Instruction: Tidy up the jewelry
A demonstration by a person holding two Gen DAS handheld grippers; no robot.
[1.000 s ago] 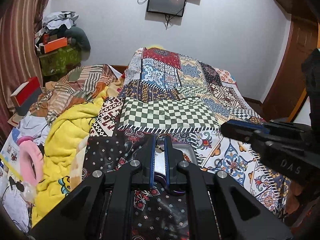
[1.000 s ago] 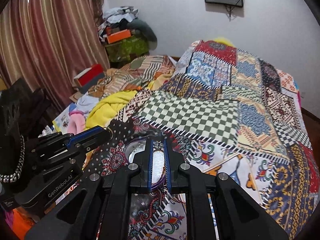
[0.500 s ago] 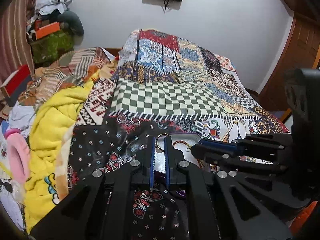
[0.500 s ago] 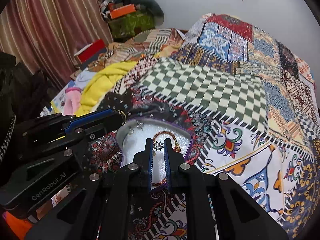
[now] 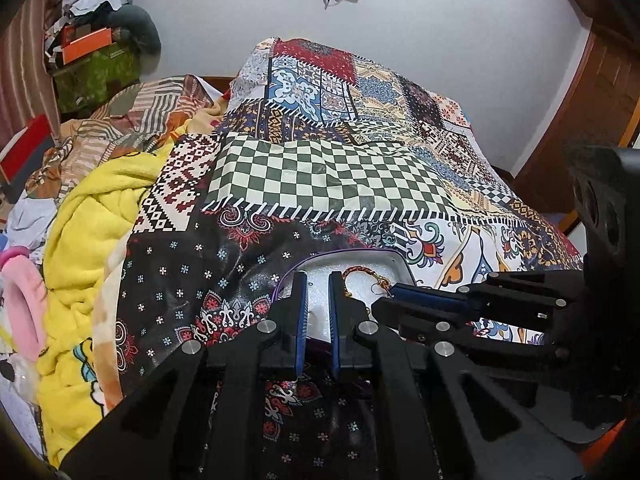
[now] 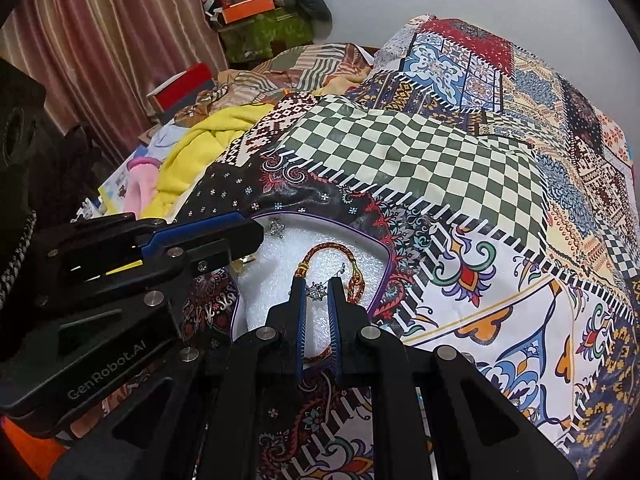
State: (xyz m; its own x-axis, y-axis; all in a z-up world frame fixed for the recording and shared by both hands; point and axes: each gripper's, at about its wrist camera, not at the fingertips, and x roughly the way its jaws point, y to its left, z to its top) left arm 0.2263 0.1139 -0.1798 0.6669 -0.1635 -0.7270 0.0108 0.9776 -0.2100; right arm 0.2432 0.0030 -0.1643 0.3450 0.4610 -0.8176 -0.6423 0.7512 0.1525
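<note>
Bedspread [image 6: 460, 184]; right gripper [image 6: 318, 292] around pendant [image 6: 317, 291]

I see a bed [image 5: 328, 176] w/ patchwork cover, white wall [image 5: 440, 20], striped curtain [image 6: 100, 40], wood door [image 5: 592, 100] at rt.

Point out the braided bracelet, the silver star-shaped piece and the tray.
braided bracelet [image 6: 329, 247]: right wrist view, top of its loop
silver star-shaped piece [image 6: 317, 291]: right wrist view, its centre
tray [image 6: 384, 258]: right wrist view, purple rim
</note>
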